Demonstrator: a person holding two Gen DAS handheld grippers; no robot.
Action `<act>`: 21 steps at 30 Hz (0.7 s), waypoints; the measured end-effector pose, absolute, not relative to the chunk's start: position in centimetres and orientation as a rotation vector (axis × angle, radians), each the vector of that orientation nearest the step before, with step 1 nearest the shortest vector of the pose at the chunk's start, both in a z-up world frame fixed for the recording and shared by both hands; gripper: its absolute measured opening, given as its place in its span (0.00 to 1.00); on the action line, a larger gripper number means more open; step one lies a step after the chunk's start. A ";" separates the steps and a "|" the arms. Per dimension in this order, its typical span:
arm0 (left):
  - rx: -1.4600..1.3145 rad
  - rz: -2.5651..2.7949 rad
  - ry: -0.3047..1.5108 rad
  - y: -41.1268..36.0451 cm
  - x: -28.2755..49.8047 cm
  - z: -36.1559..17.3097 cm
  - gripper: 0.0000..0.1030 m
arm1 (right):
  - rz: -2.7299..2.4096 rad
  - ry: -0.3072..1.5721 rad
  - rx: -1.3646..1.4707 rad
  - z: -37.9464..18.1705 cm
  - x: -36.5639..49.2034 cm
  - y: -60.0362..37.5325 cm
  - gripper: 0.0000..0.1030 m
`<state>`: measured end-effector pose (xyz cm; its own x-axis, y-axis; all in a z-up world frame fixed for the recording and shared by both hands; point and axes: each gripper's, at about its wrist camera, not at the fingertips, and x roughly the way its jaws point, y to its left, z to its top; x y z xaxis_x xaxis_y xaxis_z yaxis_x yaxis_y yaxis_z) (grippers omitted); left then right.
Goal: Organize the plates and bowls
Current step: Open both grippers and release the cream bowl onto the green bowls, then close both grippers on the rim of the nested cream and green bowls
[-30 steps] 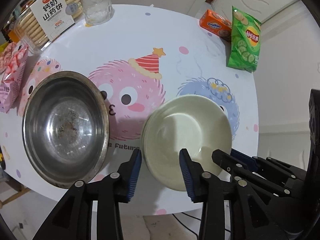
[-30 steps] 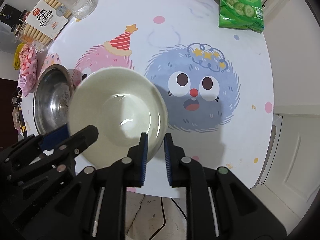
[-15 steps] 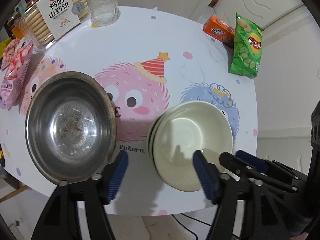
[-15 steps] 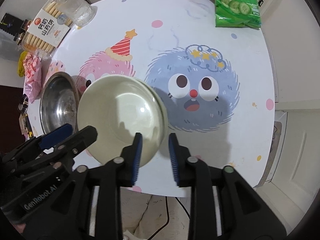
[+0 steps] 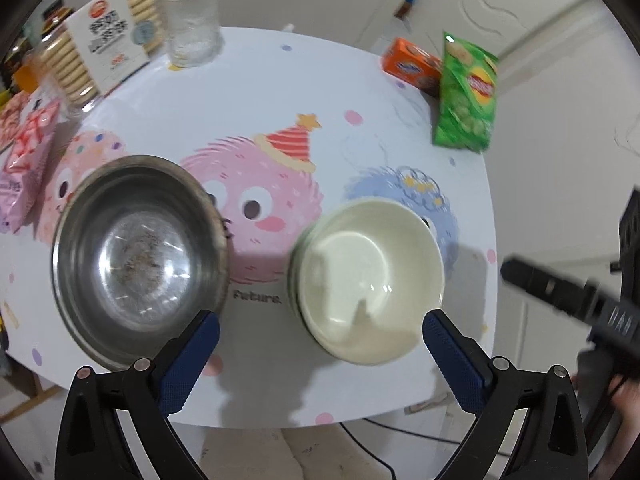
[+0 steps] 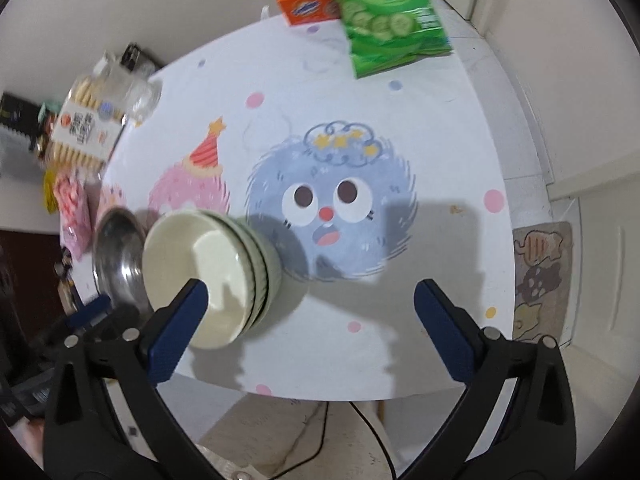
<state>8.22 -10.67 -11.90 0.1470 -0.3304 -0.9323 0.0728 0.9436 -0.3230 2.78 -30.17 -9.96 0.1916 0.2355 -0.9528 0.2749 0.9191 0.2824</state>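
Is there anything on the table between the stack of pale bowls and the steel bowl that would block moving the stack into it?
Nothing visible: only bare printed tabletop separates the stack of pale bowls from the steel bowl.

Green chip bag & orange box are sitting together at the worktop's far edge; biscuit pack is lying beside a clear glass, pink packet nearby.
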 end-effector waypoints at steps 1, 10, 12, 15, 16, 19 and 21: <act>-0.217 -0.297 1.399 -10.9 8.1 -12.0 1.00 | -0.020 1.385 0.454 -9.9 2.8 -30.3 1.00; -0.203 -0.313 1.416 -12.8 7.1 -13.9 1.00 | 0.097 1.371 0.408 -10.7 3.3 -27.9 1.00; -0.219 -0.322 1.411 -13.0 6.8 -14.5 1.00 | 0.110 1.391 0.417 -11.6 3.4 -27.3 1.00; -0.233 -0.312 1.441 -13.1 6.7 -15.7 1.00 | 0.133 1.419 0.435 -12.9 3.6 -26.7 1.00; -0.233 -0.308 1.454 -13.1 6.7 -16.1 1.00 | 0.143 1.432 0.437 -13.6 3.7 -26.3 1.00; -0.210 -0.302 1.459 -13.1 6.7 -16.8 0.99 | 0.144 1.438 0.441 -14.5 3.7 -26.0 1.00; -0.211 -0.297 1.457 -12.9 6.8 -17.2 0.99 | 0.139 1.453 0.447 -15.1 3.8 -26.0 1.00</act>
